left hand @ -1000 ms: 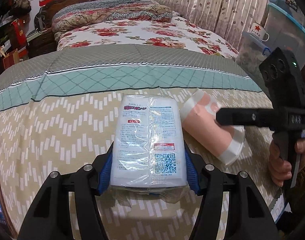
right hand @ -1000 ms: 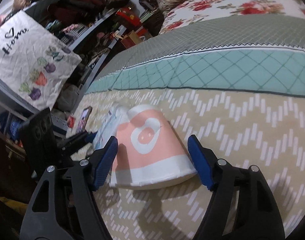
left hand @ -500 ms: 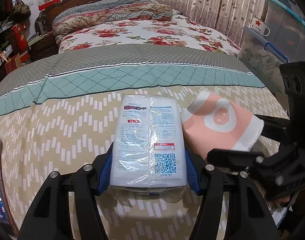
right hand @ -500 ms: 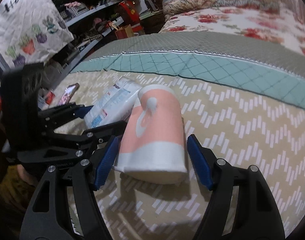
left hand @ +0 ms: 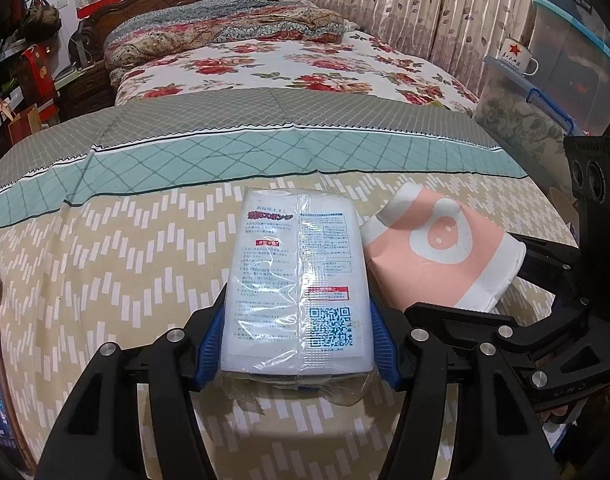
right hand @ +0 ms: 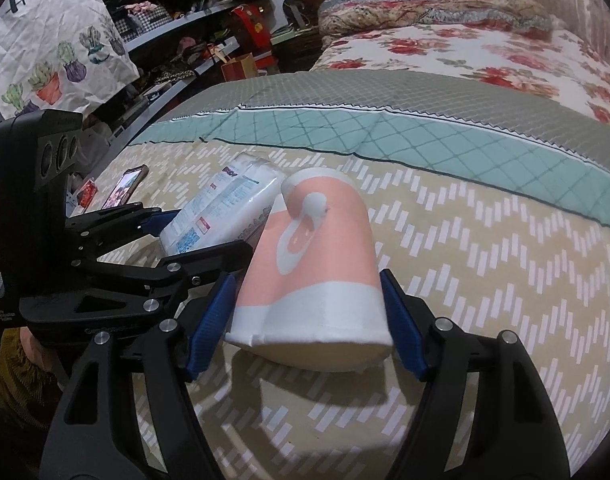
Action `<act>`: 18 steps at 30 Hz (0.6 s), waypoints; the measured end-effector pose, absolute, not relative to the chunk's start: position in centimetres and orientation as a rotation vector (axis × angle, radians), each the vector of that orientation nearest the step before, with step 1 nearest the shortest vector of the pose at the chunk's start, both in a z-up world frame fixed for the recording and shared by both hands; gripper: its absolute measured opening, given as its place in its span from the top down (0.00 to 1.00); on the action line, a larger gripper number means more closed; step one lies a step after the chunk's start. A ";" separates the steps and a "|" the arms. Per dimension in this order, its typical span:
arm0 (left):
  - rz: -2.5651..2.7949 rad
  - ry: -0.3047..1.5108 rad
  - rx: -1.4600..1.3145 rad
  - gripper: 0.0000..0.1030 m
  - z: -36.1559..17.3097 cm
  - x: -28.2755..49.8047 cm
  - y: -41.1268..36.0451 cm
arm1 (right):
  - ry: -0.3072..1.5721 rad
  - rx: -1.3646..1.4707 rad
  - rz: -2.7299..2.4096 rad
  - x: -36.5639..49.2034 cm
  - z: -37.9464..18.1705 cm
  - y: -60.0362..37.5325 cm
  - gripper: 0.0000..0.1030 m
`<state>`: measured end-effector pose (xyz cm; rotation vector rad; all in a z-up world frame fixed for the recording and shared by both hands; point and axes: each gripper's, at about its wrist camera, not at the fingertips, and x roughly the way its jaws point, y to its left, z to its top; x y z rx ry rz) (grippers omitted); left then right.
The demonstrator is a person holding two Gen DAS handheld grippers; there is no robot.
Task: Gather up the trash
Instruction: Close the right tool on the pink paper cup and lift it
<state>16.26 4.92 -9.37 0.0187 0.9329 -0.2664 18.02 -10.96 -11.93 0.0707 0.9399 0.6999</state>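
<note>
Phone point(right hand: 125, 190) at bed edge, 9 o'clock. L gripper point(left hand: 295, 346) clamped on white plastic pack point(left hand: 297, 280). Pink paper cup point(right hand: 317, 276) on its side at 3 o'clock, touching pack; R gripper point(right hand: 309, 326) jaws closing, pads at cup's sides, contact unclear.

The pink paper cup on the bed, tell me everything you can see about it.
The cup is paper, pink with white bands and a white ringed logo. It lies on its side on the bedspread, mouth toward the right gripper, whose closing blue pads flank its rim. Its base end is by the packet.
</note>
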 end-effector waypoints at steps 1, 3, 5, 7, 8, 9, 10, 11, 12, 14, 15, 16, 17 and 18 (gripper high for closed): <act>-0.267 0.933 0.018 0.44 -9.4 16.3 4.9 | 0.946 0.098 0.723 18.0 -12.0 -11.1 0.44; -0.267 0.933 0.020 0.44 -9.4 16.2 4.9 | 0.948 0.124 0.727 18.1 -12.2 -11.4 0.49; -0.264 0.933 0.025 0.44 -9.4 16.2 4.9 | 0.942 0.135 0.735 18.1 -12.2 -11.5 0.57; -0.265 0.933 0.023 0.44 -9.4 16.2 4.9 | 0.933 0.139 0.733 18.0 -12.1 -11.6 0.61; -0.265 0.933 0.022 0.44 -9.4 16.2 4.9 | 0.926 0.142 0.731 18.0 -12.1 -11.7 0.63; -0.265 0.933 0.023 0.44 -9.4 16.2 4.9 | 0.921 0.145 0.730 17.9 -12.0 -11.8 0.64; -0.263 0.933 0.027 0.44 -9.4 16.2 4.8 | 0.917 0.151 0.729 17.9 -12.0 -11.9 0.65; -0.261 0.933 0.029 0.44 -9.4 16.2 4.8 | 0.913 0.157 0.726 17.9 -12.0 -12.0 0.67; -0.260 0.933 0.032 0.44 -9.4 16.2 4.7 | 0.908 0.160 0.722 17.8 -11.9 -12.0 0.68; -0.259 0.933 0.034 0.44 -9.4 16.2 4.7 | 0.894 0.154 0.706 17.6 -11.8 -12.1 0.71; -0.259 0.933 0.034 0.44 -9.4 16.2 4.7 | 0.888 0.151 0.698 17.4 -11.7 -12.2 0.72; -0.259 0.933 0.032 0.44 -9.4 16.2 4.7 | 0.884 0.153 0.688 17.2 -11.7 -12.3 0.72; -0.260 0.933 0.029 0.44 -9.4 16.2 4.7 | 0.883 0.158 0.682 17.1 -11.6 -12.5 0.72; -0.261 0.932 0.026 0.44 -9.4 16.2 4.8 | 0.883 0.166 0.675 16.9 -11.6 -12.7 0.72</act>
